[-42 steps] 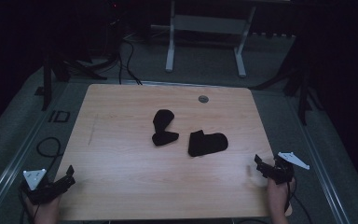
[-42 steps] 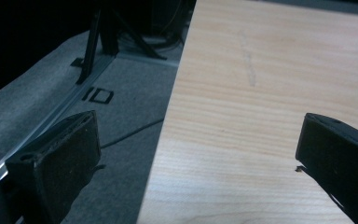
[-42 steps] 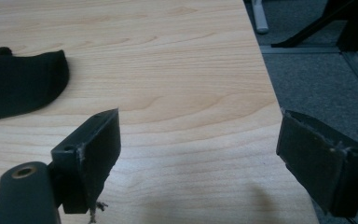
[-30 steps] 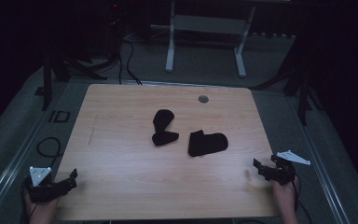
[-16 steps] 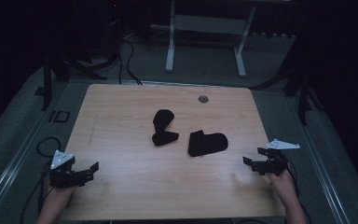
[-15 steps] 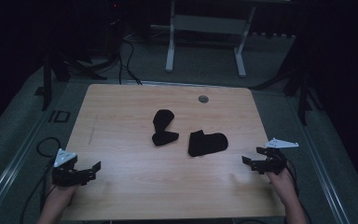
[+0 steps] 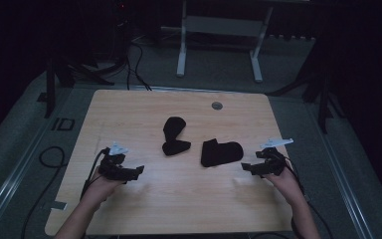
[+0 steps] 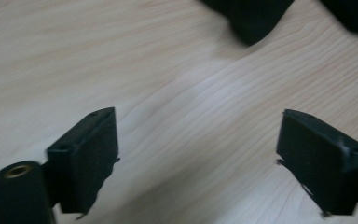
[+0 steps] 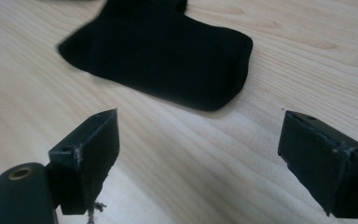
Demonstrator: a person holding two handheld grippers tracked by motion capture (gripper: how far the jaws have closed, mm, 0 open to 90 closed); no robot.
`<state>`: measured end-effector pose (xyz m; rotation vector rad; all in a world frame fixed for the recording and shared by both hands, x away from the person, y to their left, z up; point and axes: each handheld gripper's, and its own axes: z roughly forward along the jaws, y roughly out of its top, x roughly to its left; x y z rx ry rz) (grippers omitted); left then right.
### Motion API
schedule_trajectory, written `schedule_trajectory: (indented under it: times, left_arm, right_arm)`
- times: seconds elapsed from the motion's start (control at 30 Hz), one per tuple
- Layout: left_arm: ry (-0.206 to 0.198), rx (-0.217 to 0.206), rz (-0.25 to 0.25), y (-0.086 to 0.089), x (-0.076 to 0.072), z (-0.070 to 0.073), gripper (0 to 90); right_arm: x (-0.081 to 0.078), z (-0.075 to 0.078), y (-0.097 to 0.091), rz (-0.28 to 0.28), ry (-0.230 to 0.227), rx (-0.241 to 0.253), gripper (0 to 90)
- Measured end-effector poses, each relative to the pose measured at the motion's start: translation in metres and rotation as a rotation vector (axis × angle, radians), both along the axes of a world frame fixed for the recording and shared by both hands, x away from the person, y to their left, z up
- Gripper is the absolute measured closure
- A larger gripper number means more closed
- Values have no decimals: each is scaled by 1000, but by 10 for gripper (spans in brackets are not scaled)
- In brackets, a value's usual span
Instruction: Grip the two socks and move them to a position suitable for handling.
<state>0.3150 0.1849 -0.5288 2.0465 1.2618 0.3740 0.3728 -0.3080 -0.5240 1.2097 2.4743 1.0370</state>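
Observation:
Two black socks lie mid-table on the pale wooden table: a bent sock on the left and a flatter sock on the right. My left gripper hovers over bare wood, left of and nearer than the bent sock. Its jaws have just been closing a little and hold nothing. In the left gripper view, my left gripper is open, with the bent sock ahead of it. My right gripper sits just right of the flat sock. In the right gripper view, my right gripper is open, facing the flat sock.
A round grey grommet sits in the tabletop near its far edge. Beyond the table a white metal stand rests on the grey floor. Black cables trail on the floor at the left.
Both hands have come in from the table's near corners toward the middle, the left one farther. Each gripper now points inward at a sock. The socks have not moved.

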Motion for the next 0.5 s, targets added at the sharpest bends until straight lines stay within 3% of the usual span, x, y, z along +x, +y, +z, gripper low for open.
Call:
schedule_trajectory:
  times: [0.13,0.3,0.5]
  left_arm:
    - [18,24,-52,-24,14,0,157]
    - [33,35,-126,-55,32,1,190]
    - [45,14,-197,-90,53,6,267]
  right_arm:
    - [10,-3,8,-6,14,-22,144]
    - [21,-3,14,-6,19,-42,278]
    - [34,-4,19,-13,18,-59,370]
